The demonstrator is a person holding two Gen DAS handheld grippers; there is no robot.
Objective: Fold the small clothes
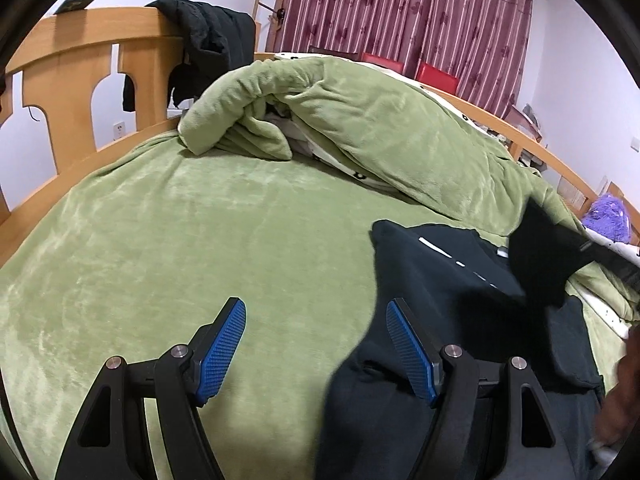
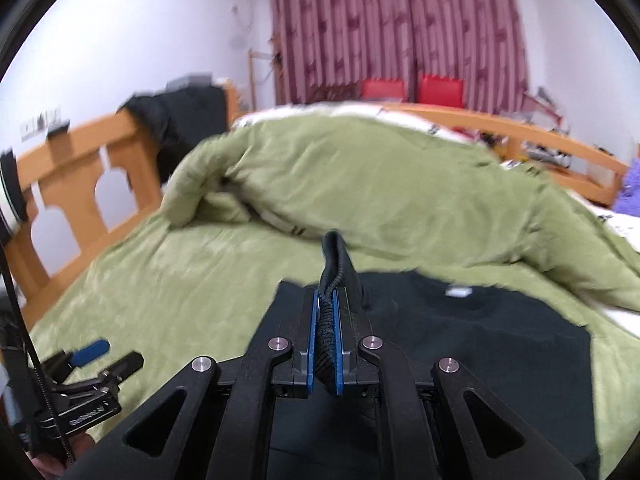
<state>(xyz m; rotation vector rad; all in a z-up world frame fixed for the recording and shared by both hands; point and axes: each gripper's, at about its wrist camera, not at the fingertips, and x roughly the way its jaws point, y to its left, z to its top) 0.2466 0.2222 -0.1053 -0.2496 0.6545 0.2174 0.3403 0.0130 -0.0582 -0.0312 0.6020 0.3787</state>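
Observation:
A dark navy shirt [image 1: 452,280] lies on the green bed sheet [image 1: 200,240], partly folded, its white neck label [image 2: 458,291] showing. My left gripper [image 1: 316,344] is open and empty, low over the sheet at the shirt's left edge; its right finger is over the cloth. My right gripper [image 2: 327,336] is shut on a ribbed edge of the shirt [image 2: 334,264], holding it lifted above the rest of the shirt [image 2: 480,344]. The lifted cloth shows as a dark blurred flap [image 1: 544,256] in the left wrist view. The left gripper also shows in the right wrist view [image 2: 104,356].
A bunched green duvet [image 1: 360,120] lies across the far side of the bed. A wooden headboard [image 1: 80,60] with a black garment [image 1: 208,40] draped on it stands at the left. Red chairs [image 2: 412,88] and striped curtains are behind.

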